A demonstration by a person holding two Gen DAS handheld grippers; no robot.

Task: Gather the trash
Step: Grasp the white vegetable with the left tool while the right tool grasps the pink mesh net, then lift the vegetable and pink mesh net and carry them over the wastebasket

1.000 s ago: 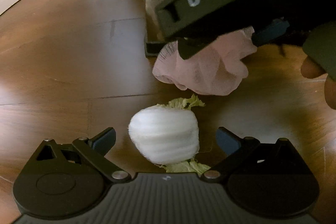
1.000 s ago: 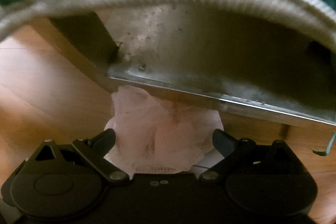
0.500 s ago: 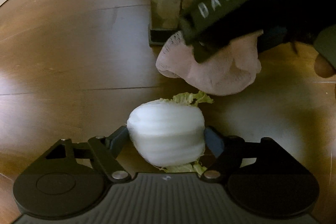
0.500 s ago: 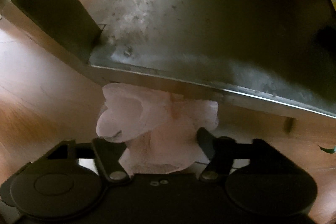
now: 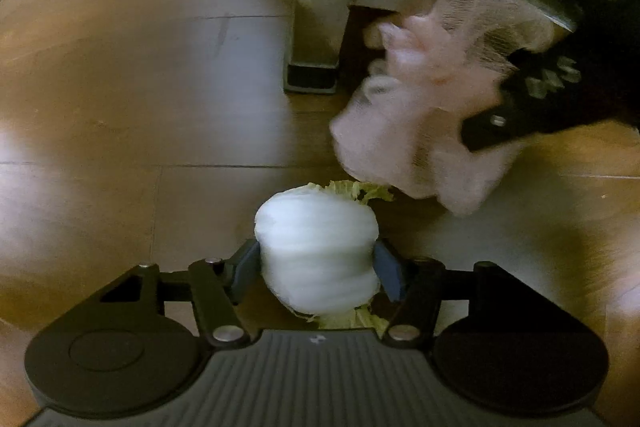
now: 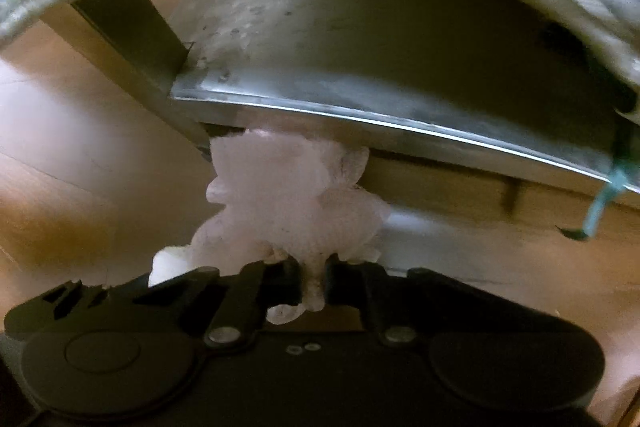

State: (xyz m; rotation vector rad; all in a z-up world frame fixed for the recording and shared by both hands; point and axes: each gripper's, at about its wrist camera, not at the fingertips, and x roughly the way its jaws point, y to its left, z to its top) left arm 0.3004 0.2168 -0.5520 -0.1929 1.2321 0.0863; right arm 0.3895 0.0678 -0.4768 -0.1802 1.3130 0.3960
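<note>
In the lower centre of the left wrist frame, the left gripper (image 5: pixel 316 269) has its jaws clamped on a white ribbed foam fruit sleeve (image 5: pixel 316 247), with pale green lettuce scraps (image 5: pixel 360 189) peeking out above and below it against the brown wooden floor (image 5: pixel 120 87). At centre right, the right gripper (image 6: pixel 312 281) has its jaws pinched tight on a crumpled pink mesh net (image 6: pixel 296 203), near a stainless steel frame (image 6: pixel 360 107). Both pieces seem held this way for carrying to a bin.
</note>
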